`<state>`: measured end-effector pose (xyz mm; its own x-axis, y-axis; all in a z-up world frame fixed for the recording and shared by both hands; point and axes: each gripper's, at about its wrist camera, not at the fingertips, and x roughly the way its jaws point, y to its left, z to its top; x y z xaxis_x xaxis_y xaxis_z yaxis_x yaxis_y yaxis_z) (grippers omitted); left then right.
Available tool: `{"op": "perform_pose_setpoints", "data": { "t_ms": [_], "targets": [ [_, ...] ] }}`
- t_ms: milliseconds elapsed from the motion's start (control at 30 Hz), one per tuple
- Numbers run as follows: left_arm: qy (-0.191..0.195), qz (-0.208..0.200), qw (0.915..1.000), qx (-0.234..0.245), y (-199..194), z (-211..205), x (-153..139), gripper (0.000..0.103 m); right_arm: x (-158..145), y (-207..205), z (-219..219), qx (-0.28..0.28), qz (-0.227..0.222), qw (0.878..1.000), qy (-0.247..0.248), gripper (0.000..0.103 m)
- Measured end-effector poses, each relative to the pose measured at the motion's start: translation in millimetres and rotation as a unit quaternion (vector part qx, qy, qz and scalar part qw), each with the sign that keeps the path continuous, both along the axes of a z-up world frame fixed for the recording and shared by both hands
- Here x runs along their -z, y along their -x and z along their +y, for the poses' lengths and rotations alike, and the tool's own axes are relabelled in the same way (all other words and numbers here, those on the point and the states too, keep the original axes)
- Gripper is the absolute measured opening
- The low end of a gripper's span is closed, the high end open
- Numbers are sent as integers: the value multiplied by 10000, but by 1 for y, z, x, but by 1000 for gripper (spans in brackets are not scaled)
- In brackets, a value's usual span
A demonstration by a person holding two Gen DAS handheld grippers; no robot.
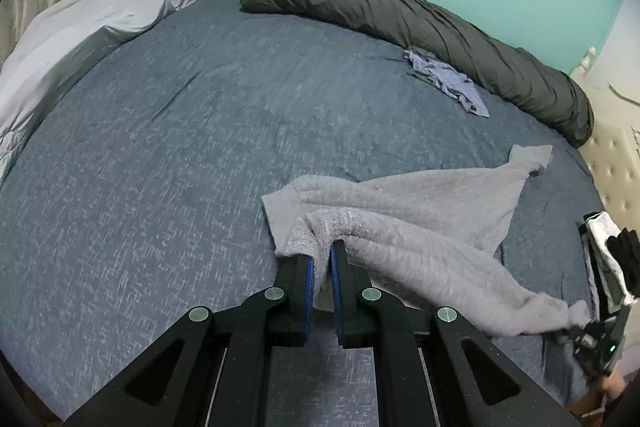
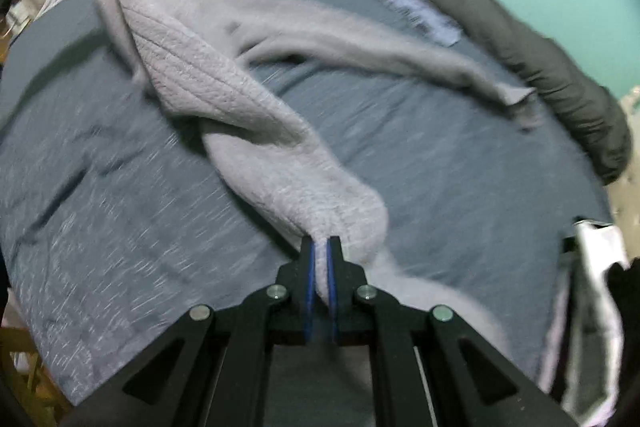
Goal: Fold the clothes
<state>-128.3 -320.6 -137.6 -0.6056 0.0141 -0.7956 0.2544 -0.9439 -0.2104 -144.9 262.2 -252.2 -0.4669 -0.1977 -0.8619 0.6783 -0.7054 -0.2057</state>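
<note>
Bed (image 1: 160, 147) carried a rolled dark duvet (image 1: 400, 15) along the far wall and a small blue garment (image 1: 448, 79) beside it. Grey sweater (image 1: 420, 211) lay partly lifted off the bed, its long axis strung between the tools. Left tool (image 1: 322, 259) was clenched on one end, right tool (image 2: 320, 259) on the other. The rest sagged ahead of both. No containers were seen.

Motion-blurred bed sheet (image 2: 120, 227) and blue cloth (image 2: 420, 15)
</note>
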Motion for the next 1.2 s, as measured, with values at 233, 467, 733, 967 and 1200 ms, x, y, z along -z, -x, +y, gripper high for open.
{"op": "perform_pose_setpoints", "data": {
  "t_ms": [233, 467, 733, 967, 1200],
  "targets": [
    [-25, -51, 10000, -58, -8, -2, 7, 8, 28, -19, -7, -54, -367, 9993, -47, 5],
    [-15, -124, 9999, -50, -16, -3, 16, 8, 15, -26, 23, 312, -764, 9946, 630, 14],
    [-9, -178, 9998, -45, -21, -4, 23, 8, -27, 25, 112, 1357, -749, 9831, 976, 45],
    [11, -225, 9997, -56, -23, -5, 27, 8, -10, 58, 162, 1890, -1345, 9684, 910, 62],
    [42, -256, 9996, -59, -21, -4, 29, 8, 15, 76, 163, 1866, -1733, 9637, 805, 68]
  ]
}}
